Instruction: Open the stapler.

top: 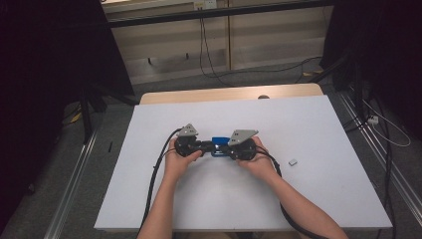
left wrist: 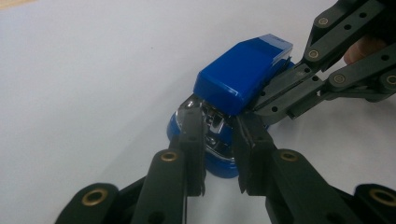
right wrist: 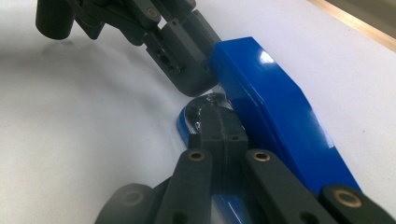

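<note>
**Stapler inspection: both grippers at the piece, mid-table**

Found blue stapler lying at the middle of the white table, lengthwise left to right, slightly nearer the far edge than the near one. Noted blue cover raised off the blue base at the left end, exposing the metal nose.

Observed both forearms entering from the near edge and converging on the piece. Recorded left hand wrapped around its tool from the near side, knuckles toward the far edge, wrist roughly level. Recorded right hand in a mirrored pose just right of the stapler. Saw grey three-cornered plates facing up on both tools, and cables trailing back along the forearms to the near edge.

Checked left gripper: aimed rightward and low to the table, jaws standing a narrow gap apart, straddling the metal nose under the raised cover. Cannot tell whether the pads actually press on the metal.

Checked right gripper: aimed leftward along the stapler, jaws pressed together with nothing visible between them, tips lying on the base beside the cover's lower edge and close to the opposing jaws.

Logged small grey item on the table, well to the right of the right hand, apart from both tools.
</note>
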Action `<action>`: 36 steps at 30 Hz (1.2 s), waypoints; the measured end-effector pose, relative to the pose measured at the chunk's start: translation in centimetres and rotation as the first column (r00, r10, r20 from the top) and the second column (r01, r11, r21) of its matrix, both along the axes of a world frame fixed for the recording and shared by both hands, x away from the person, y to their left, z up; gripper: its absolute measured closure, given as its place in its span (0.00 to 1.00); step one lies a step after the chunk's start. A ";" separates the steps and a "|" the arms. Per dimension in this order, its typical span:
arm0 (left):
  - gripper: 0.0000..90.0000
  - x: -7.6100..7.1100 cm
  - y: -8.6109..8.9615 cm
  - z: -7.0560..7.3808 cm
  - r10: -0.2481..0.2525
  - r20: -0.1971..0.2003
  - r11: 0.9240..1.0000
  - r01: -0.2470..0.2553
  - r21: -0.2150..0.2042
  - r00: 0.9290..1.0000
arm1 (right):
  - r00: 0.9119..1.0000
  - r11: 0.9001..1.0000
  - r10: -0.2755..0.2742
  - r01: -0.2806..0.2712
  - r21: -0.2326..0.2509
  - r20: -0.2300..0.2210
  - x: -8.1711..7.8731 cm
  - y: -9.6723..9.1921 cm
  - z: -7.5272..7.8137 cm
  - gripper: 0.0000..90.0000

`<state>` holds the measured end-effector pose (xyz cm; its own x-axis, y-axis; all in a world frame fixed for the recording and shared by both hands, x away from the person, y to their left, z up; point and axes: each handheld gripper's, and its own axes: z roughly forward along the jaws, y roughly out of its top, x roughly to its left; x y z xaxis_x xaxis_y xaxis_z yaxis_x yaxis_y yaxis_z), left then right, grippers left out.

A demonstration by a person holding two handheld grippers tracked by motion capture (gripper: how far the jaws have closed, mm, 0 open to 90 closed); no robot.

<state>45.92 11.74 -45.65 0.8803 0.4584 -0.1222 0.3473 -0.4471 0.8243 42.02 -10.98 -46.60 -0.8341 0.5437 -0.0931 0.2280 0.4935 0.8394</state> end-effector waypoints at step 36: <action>0.84 -0.1 -0.6 1.6 -0.020 0.049 0.999 0.022 -0.045 0.999 | 1.000 1.000 -0.011 0.012 0.013 -0.020 0.0 -0.1 0.0 1.00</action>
<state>45.87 11.13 -44.07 0.8951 0.4347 -0.0995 0.2974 -0.4155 0.8596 42.03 -11.12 -46.62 -0.8294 0.5543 -0.0695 0.2500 0.4795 0.8412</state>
